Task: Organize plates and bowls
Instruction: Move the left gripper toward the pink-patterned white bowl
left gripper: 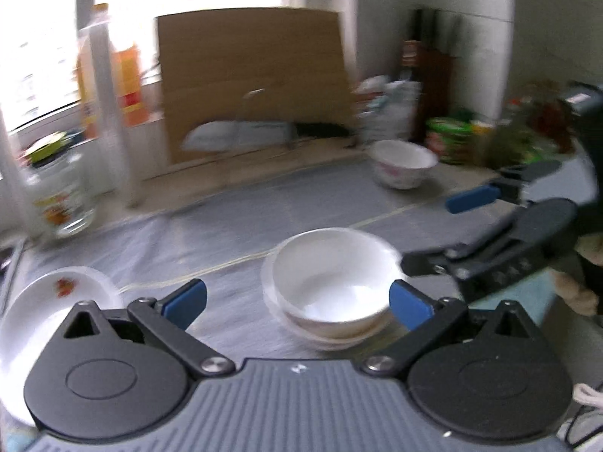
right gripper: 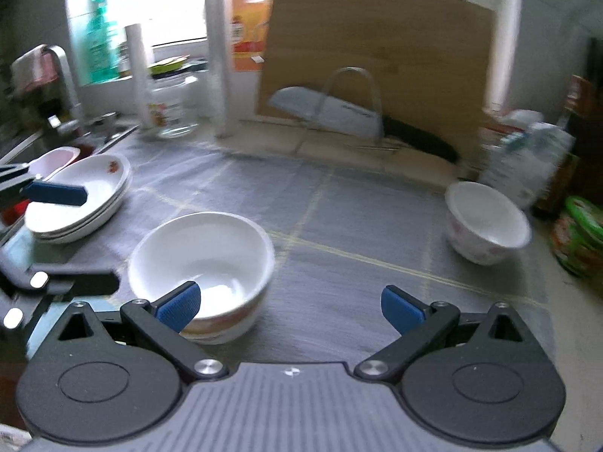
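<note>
A stack of white bowls [left gripper: 331, 286] stands on the grey mat just ahead of my open, empty left gripper [left gripper: 297, 299]; it also shows in the right wrist view [right gripper: 203, 260]. My right gripper [right gripper: 290, 303] is open and empty, with its left fingertip [right gripper: 179, 305] over the stack's near rim. A stack of white plates [right gripper: 81, 196] with a red flower print lies at the left and shows in the left wrist view [left gripper: 41, 312]. A single flowered bowl [right gripper: 486, 226] stands apart at the right and shows in the left wrist view [left gripper: 403, 164].
A wooden cutting board [right gripper: 373, 60] leans on the back wall with a knife [right gripper: 339, 111] in a wire rack. A glass jar [right gripper: 173, 107], bottles and a sink tap [right gripper: 64, 71] stand at the back left. Food packets [right gripper: 580, 237] crowd the right.
</note>
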Demonstrator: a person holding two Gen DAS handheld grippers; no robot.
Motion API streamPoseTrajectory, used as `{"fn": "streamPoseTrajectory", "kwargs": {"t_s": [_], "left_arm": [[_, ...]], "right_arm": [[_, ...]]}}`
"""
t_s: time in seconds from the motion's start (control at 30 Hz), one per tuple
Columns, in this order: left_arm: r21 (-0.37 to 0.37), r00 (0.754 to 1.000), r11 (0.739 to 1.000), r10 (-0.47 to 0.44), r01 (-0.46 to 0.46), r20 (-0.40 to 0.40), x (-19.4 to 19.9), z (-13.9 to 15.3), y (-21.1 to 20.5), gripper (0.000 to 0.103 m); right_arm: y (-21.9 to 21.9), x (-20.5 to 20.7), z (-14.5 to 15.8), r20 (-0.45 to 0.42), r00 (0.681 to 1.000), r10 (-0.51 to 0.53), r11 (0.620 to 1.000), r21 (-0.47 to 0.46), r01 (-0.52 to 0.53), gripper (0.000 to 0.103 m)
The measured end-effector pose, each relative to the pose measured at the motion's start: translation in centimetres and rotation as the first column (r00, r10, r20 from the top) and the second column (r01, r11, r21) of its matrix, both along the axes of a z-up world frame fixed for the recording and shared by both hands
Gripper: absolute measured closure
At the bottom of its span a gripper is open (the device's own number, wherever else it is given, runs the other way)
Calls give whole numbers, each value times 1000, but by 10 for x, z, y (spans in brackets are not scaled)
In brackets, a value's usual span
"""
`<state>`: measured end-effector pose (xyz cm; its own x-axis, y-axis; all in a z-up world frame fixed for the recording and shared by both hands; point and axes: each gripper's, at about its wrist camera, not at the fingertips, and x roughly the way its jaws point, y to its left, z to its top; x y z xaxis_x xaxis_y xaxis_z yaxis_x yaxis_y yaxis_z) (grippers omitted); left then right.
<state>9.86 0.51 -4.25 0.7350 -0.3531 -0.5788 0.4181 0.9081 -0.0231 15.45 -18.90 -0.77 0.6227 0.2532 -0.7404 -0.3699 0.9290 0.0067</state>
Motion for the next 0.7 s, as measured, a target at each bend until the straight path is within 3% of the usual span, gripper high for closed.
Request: {"fn": "streamPoseTrajectory", "kwargs": {"t_s": [0.13, 0.33, 0.5, 0.7], "left_arm": [[-22, 988, 989, -149, 150, 27, 2, 6, -20, 1], [-43, 971, 970, -238, 239, 33, 15, 10, -69, 1], [-44, 979, 978, -204, 205, 22, 33, 6, -123, 1], [-94, 996, 993, -77, 72, -47, 68, -18, -188, 1]], "right_arm": [[-23, -14, 9, 17, 991, -135, 990, -41, 135, 0], [-85, -13, 9, 28, 965, -262, 962, -68, 263, 0], [-134, 19, -3, 19, 963, -268, 961, -68, 269, 0], [-187, 68, -16, 3, 981, -196, 976, -99, 196, 0]]}}
